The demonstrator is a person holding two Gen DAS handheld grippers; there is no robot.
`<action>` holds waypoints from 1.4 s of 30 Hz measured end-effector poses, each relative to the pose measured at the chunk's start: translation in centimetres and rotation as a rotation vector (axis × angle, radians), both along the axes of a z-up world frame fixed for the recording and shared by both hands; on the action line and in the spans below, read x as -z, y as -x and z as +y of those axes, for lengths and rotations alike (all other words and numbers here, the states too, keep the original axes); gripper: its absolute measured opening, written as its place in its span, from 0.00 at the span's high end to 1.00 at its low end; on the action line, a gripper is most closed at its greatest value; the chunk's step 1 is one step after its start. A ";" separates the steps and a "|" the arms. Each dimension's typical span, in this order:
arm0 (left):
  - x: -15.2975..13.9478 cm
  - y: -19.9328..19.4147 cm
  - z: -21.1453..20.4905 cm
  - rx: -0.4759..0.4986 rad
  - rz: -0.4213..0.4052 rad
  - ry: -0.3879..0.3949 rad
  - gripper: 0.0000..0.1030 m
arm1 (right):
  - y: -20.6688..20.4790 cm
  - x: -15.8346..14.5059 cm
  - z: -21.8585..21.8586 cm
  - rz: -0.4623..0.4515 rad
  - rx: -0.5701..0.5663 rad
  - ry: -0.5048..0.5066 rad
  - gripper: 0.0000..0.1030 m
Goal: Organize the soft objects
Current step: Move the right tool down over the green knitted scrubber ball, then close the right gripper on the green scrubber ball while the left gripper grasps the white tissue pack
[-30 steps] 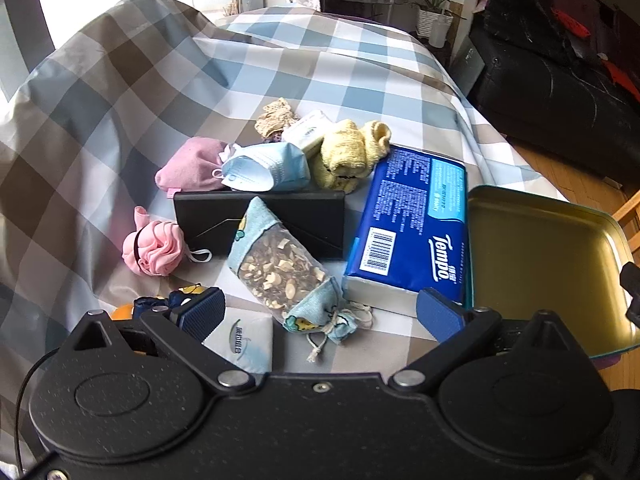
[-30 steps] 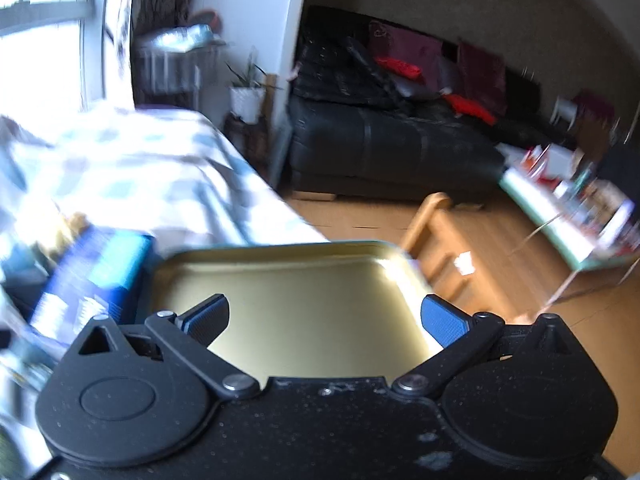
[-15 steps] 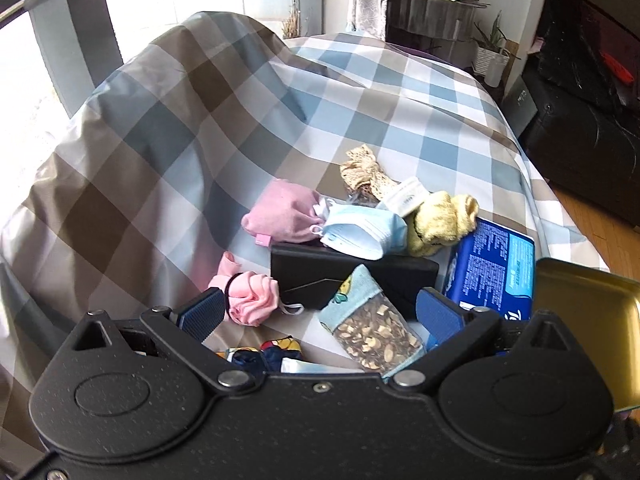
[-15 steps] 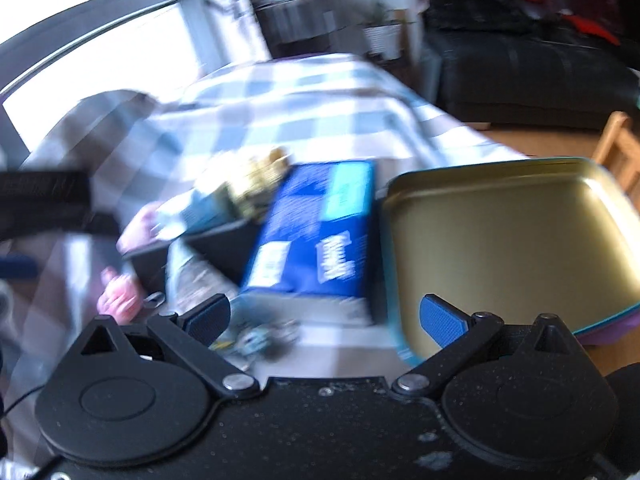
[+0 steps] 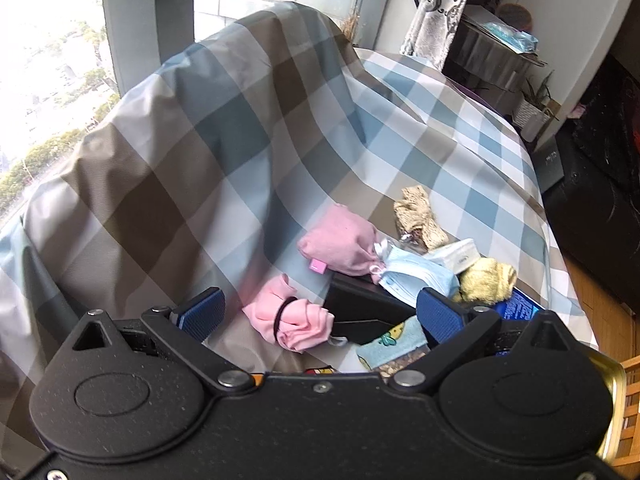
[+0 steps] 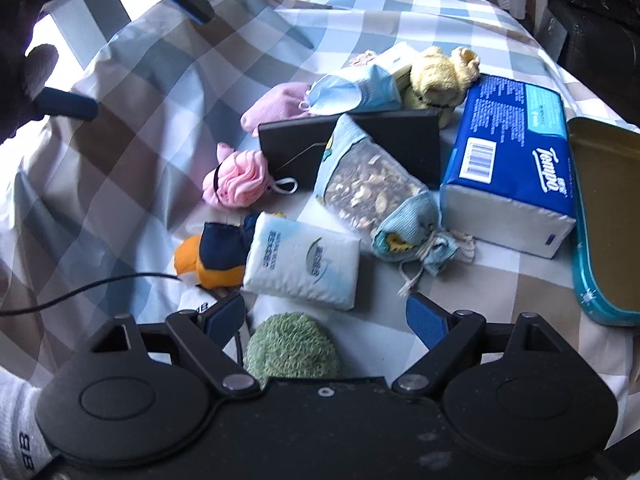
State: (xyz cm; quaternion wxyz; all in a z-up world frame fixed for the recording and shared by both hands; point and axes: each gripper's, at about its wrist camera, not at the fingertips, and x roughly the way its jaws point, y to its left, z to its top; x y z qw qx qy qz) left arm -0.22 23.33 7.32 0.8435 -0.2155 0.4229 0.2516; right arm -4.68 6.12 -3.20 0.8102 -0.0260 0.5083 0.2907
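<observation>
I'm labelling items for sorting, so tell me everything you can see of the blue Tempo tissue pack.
The Tempo pack is a large soft brick in glossy blue plastic wrap, with a lighter blue panel, white fine print, a barcode and white "Tempo" lettering on top; its near end is plain white. It lies flat and looks unopened on the checked cloth. Its right side lies along the gold tray, and a black box sits right beside its left side; contact is unclear. In the left wrist view only a blue corner shows.

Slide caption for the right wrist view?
Right tongs, closing, above a green knitted ball near a white tissue pack on checked cloth.
</observation>
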 end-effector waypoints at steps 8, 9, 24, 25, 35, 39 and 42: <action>1.1 -0.3 0.2 -0.002 0.024 0.015 0.04 | 0.9 2.3 1.3 0.073 -0.038 0.020 0.38; 1.2 -0.3 0.0 0.004 0.028 0.008 0.04 | 0.8 2.5 1.3 0.089 -0.037 0.000 0.42; 4.7 -1.7 -2.8 0.131 0.110 0.052 0.05 | -2.5 -0.4 -6.1 -0.045 0.210 0.069 0.47; 5.2 -1.9 -3.0 0.143 0.117 0.073 0.05 | -3.0 -0.1 -6.5 -0.037 0.229 0.081 0.47; 8.6 -2.5 -4.8 0.202 0.187 0.123 0.05 | -4.1 2.5 -5.3 0.019 0.225 0.152 0.40; 9.6 -2.6 -5.3 0.217 0.215 0.134 0.06 | -4.6 3.7 -5.5 0.078 0.230 0.183 0.38; 9.9 -2.5 -5.8 0.203 0.242 0.120 0.07 | -4.9 3.9 -6.1 0.106 0.248 0.153 0.37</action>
